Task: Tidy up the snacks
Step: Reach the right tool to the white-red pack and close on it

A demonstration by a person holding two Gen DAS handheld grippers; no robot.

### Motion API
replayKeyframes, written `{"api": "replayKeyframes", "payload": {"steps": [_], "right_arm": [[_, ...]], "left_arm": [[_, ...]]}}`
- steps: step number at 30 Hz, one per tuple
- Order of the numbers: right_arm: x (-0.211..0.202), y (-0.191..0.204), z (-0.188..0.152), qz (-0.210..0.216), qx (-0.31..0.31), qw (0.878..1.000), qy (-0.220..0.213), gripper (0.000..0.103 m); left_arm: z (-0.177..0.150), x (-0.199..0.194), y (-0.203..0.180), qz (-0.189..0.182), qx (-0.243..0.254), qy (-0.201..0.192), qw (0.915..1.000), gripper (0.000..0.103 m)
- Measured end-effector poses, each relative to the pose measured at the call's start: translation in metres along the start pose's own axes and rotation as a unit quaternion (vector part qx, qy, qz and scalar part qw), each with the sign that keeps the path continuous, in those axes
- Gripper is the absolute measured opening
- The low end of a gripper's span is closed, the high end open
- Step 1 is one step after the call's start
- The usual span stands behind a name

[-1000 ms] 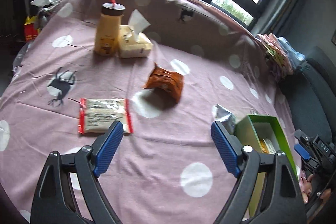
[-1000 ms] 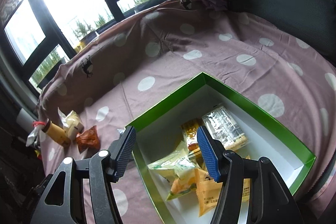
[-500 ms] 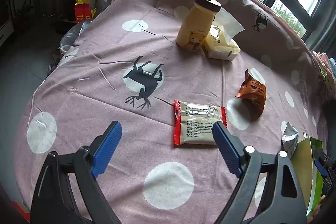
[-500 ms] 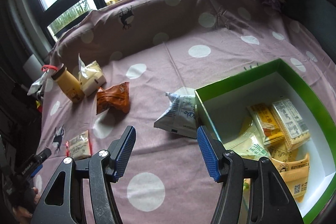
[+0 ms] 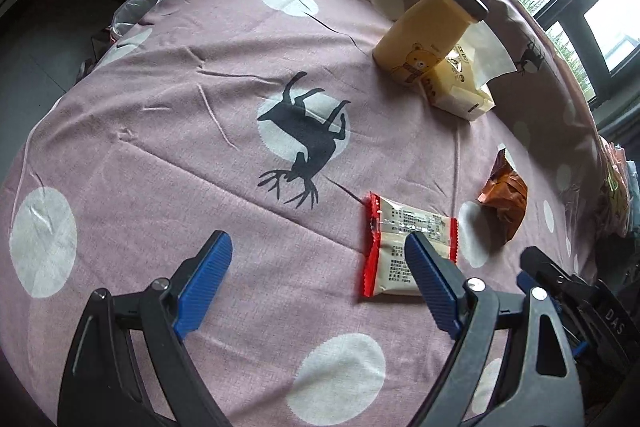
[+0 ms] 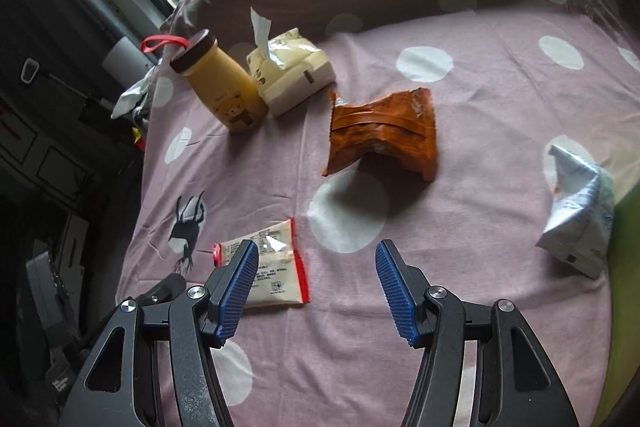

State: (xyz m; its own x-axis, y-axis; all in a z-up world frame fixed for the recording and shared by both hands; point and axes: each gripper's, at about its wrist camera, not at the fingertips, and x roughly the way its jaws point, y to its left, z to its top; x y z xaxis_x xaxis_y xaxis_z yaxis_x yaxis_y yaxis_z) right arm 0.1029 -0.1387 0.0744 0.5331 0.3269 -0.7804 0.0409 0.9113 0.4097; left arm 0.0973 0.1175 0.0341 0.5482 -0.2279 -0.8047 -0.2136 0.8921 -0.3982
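A flat red-edged cream snack packet (image 5: pixel 400 247) (image 6: pixel 276 273) lies on the spotted purple cloth. My left gripper (image 5: pixel 318 281) is open and empty, its right finger just over the packet's near edge. My right gripper (image 6: pixel 314 287) is open and empty, its left finger over the same packet. An orange snack bag (image 6: pixel 382 131) (image 5: pixel 504 197) lies beyond it. A white-blue snack bag (image 6: pixel 580 219) lies at the right, beside a green box edge (image 6: pixel 626 227).
A yellow bear bottle (image 5: pixel 426 35) (image 6: pixel 218 89) with a red loop stands beside a cream tissue pack (image 5: pixel 460 87) (image 6: pixel 290 71) at the back. The cloth drops off at the left edge. The other gripper's black body (image 5: pixel 580 303) shows at the right.
Both grippers have swung left, away from the green box. The left one moved closer to the red-edged packet; the right one now looks over the loose snacks instead of the box.
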Motion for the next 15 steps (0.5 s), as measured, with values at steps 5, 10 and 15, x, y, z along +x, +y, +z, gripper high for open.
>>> {"api": "replayKeyframes", "payload": {"steps": [5, 10, 15], "right_arm": [[0.051, 0.005, 0.006, 0.031, 0.02, 0.998, 0.059, 0.062], [0.066, 0.006, 0.005, 0.045, 0.025, 0.997, 0.063, 0.062], [0.075, 0.018, -0.001, 0.074, 0.009, 0.994, 0.077, 0.054]], "left_arm": [[-0.006, 0.014, -0.013, 0.006, 0.033, 0.016, 0.9993, 0.085], [-0.01, 0.024, -0.026, 0.007, 0.062, 0.019, 0.9979, 0.066], [-0.019, 0.034, -0.046, -0.023, 0.111, 0.033, 0.993, 0.055]]}}
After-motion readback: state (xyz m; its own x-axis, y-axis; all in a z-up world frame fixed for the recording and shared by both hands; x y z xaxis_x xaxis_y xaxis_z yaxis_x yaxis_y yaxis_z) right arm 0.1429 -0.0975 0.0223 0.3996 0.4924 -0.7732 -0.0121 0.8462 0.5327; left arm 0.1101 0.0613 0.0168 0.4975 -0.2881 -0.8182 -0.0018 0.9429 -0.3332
